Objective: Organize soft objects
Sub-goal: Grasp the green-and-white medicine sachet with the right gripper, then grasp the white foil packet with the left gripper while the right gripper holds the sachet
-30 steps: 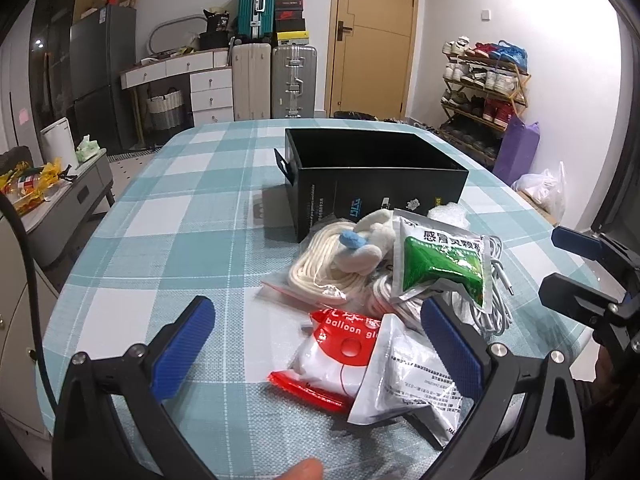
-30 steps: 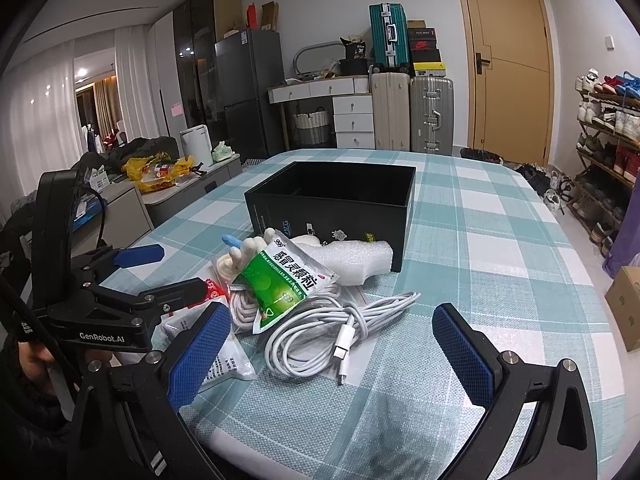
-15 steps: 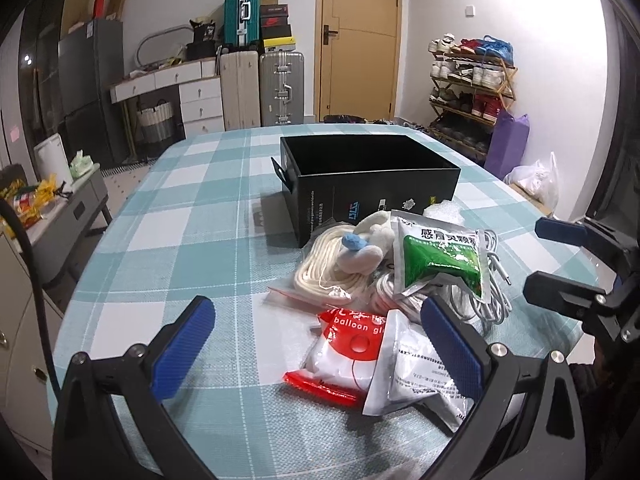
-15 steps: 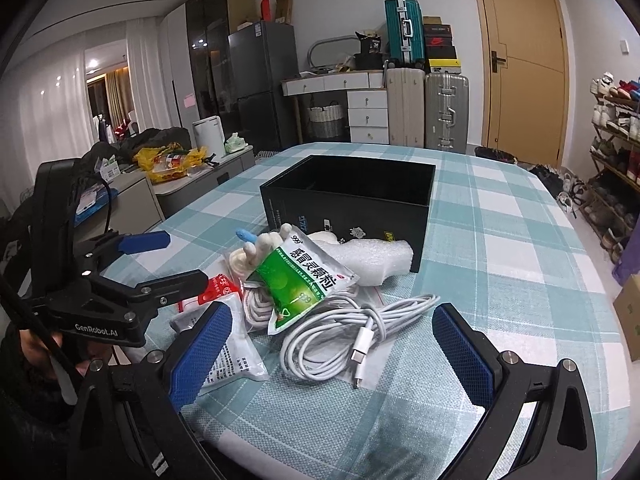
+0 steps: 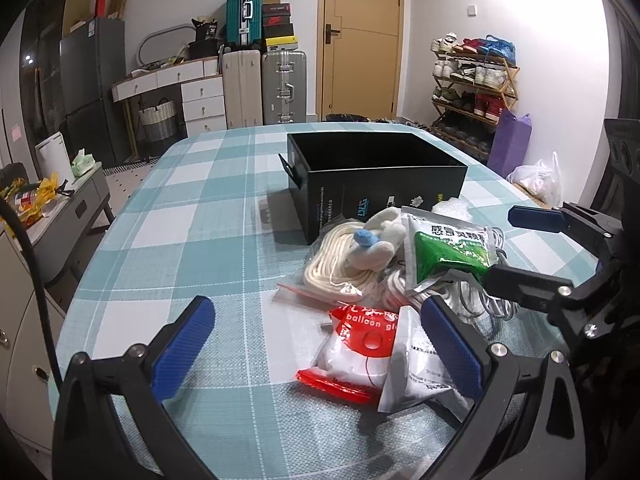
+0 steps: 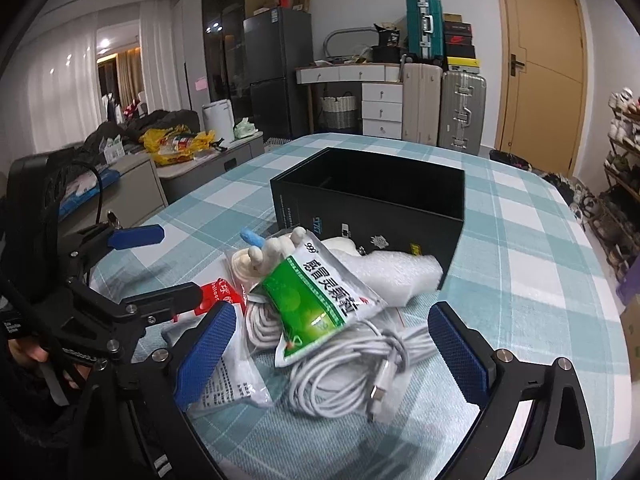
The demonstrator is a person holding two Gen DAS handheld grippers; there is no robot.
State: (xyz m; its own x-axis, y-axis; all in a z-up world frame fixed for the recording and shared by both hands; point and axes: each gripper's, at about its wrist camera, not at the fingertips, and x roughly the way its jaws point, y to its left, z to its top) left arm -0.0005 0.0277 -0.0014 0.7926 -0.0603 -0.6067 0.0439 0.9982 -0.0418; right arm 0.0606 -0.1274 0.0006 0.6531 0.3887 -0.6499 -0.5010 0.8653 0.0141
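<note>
Both hand-held grippers hang low over the near edge of the desk (image 5: 208,216), its cloth a teal-and-white check, and both are spread wide with nothing between their blue ribbed pads. The left hand-held gripper (image 5: 316,344) reaches in from the near left side, its right pad (image 5: 448,344) just over the corner of a grey-white foil pouch (image 5: 416,364); whether it touches I cannot tell. The right hand-held gripper (image 6: 332,344) comes in from the right, straddling a loose coil of white charging cable (image 6: 360,360) without gripping it. The soft things lie heaped together on the desk directly in front of an open black cardboard box (image 5: 376,176): a shiny green-and-white medicine sachet (image 6: 320,300) tilted on top of the cable, a red-and-white balloon packet (image 5: 360,344) in crinkly clear plastic, a bundle of cream rope (image 5: 340,268) in a bag, a small white plush toy (image 5: 376,240) with a blue tip, and a lump of white foam wrap (image 6: 396,276) touching the box's front wall. A hand (image 6: 32,356) grips the left tool's handle at the far left of the right wrist view.
</note>
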